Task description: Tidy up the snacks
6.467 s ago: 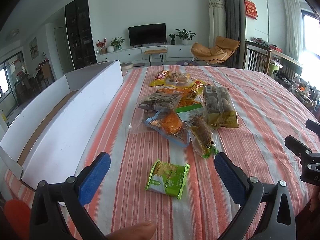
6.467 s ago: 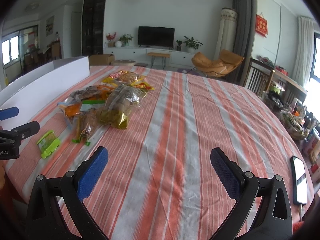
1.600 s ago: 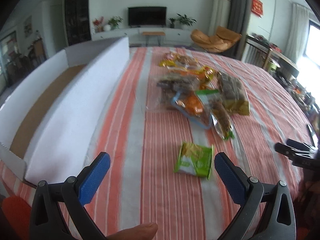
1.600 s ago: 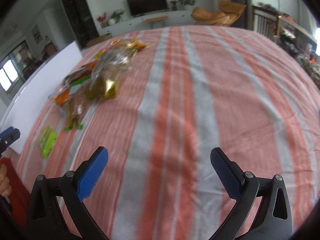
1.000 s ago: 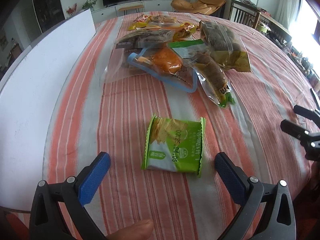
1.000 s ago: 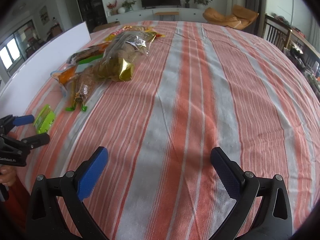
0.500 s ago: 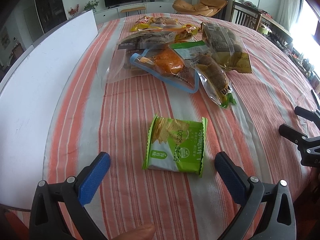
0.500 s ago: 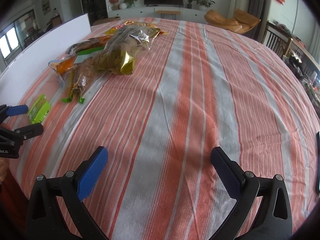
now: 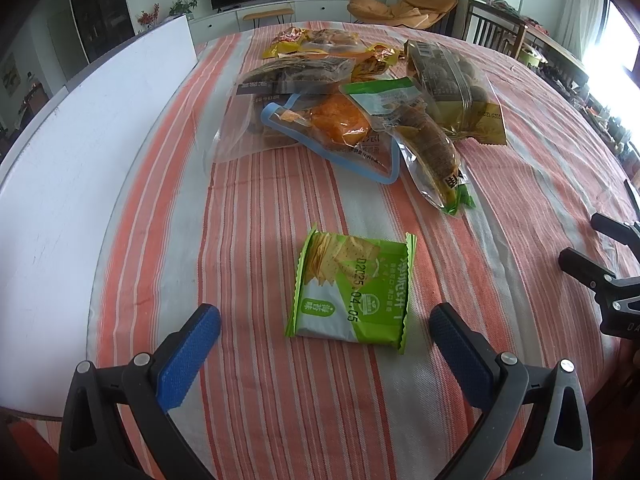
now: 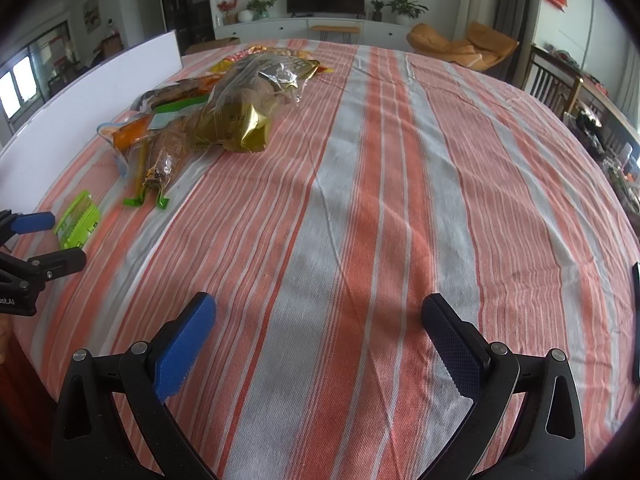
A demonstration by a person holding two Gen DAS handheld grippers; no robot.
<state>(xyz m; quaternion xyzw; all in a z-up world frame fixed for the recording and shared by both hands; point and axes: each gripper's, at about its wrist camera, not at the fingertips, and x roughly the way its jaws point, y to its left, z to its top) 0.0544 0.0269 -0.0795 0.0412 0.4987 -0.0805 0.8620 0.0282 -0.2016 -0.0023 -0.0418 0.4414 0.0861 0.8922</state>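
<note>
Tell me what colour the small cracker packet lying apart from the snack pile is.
Bright green with a pale grey lower corner; the cracker packet shows best in the left wrist view.

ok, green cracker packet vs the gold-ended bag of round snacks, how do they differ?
The green cracker packet lies alone, apart from the pile; the gold-ended bag sits at the pile's edge beside other snacks. The packet is flat, opaque and smaller; the bag is bulky, partly clear, showing round pieces. The left tool, open, lines up on the packet, not the bag. Both rest on the striped cloth.

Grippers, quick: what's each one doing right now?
Left gripper: open, empty, green cracker packet just ahead.
Right gripper: open, empty, over the striped tablecloth.
</note>
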